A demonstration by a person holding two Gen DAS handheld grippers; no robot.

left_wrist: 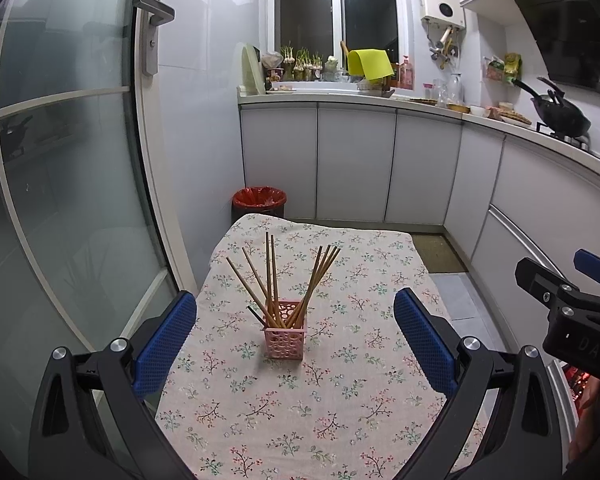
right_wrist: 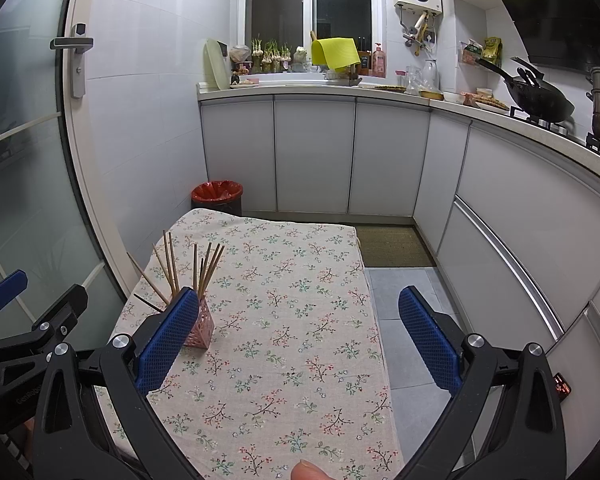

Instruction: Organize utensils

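A pink perforated holder (left_wrist: pixel 285 336) stands on a small table under a floral cloth (left_wrist: pixel 300 400). Several wooden chopsticks (left_wrist: pixel 274 280) stand in it, fanned out, and a dark stick (left_wrist: pixel 257 315) leans out at its left. My left gripper (left_wrist: pixel 295 340) is open and empty, its blue pads either side of the holder but nearer the camera. My right gripper (right_wrist: pixel 296 340) is open and empty above the cloth (right_wrist: pixel 292 320), to the right of the holder (right_wrist: pixel 201 330), which its left pad partly hides. The chopsticks (right_wrist: pixel 204 268) rise above that pad.
A frosted glass door (left_wrist: pixel 60 200) is close on the left. A red-lined bin (left_wrist: pixel 259 200) stands beyond the table's far end. White cabinets and a countertop (left_wrist: pixel 420 104) run along the back and right, with a wok (left_wrist: pixel 560 114) on the stove. Tiled floor and a mat (right_wrist: pixel 392 246) lie right.
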